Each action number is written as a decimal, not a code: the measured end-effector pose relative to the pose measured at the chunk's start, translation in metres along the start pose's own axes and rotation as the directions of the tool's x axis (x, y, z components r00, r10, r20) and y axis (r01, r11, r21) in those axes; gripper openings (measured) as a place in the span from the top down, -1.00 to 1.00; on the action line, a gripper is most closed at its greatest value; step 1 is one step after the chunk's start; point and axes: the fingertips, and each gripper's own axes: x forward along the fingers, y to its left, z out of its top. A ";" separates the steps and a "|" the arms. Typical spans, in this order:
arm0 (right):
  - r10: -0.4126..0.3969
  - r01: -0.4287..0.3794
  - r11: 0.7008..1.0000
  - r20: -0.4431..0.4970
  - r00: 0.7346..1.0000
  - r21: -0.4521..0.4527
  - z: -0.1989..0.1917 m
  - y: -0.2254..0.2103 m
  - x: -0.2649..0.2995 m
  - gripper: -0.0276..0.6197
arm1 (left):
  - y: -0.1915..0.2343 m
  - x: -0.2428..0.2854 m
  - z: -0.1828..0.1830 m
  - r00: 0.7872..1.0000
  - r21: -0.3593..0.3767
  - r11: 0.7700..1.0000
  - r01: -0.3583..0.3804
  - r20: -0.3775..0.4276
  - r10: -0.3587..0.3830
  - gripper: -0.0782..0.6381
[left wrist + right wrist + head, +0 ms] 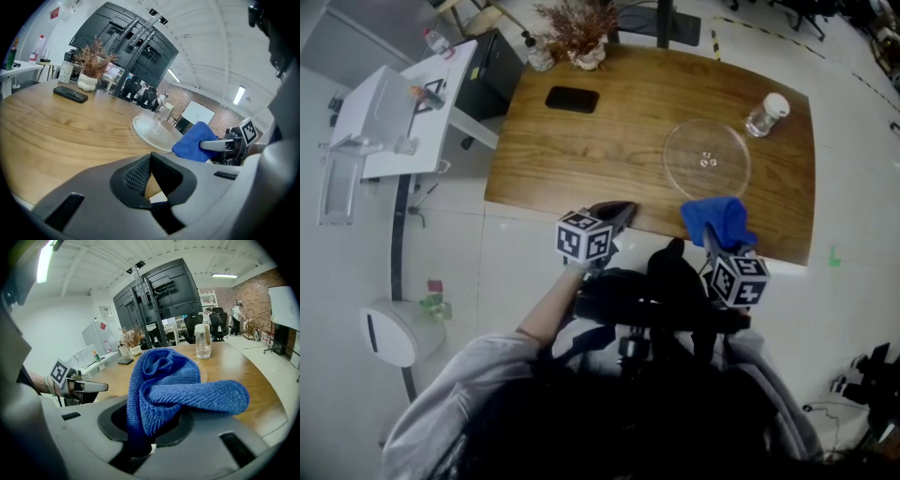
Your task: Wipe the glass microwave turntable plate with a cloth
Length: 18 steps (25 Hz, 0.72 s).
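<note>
In the head view, a glass plate (706, 159) is seen lying flat on the wooden counter (581, 159), with a clear jar (766, 114) just beyond it, a phone (572, 98) well to the left and a dried plant (578, 33) at the far edge. A blue cloth (719, 220) is held at the counter's near edge, just on the near side of the plate, by the right tool (712, 240). Whether cloth and plate touch cannot be told from here. The left tool (619, 212) is held at the near edge, left of the cloth and apart from the plate. In the left gripper view, the left tool's jaws appear pressed together at the tips with nothing between them. The plate (152, 133) is shown ahead on the counter, with the cloth (194, 140) beside its right rim. In the right gripper view, the cloth (168, 380) is pinched between the right tool's jaws and bunched up over them, so that most of the plate is hidden. The jar (203, 341) is seen behind the cloth, and the left tool (91, 386) off to the left.
</note>
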 end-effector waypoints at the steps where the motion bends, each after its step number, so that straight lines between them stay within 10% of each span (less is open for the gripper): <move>1: -0.001 0.001 1.000 0.004 1.000 -0.001 -0.002 0.006 -0.002 0.65 | -0.003 -0.005 -0.001 1.000 0.013 1.000 0.015 0.005 -0.015 0.79; 18: -0.026 0.018 0.995 0.086 0.996 0.095 -0.078 0.109 -0.065 0.65 | -0.027 -0.098 -0.046 0.986 0.024 0.991 0.128 0.105 -0.130 0.79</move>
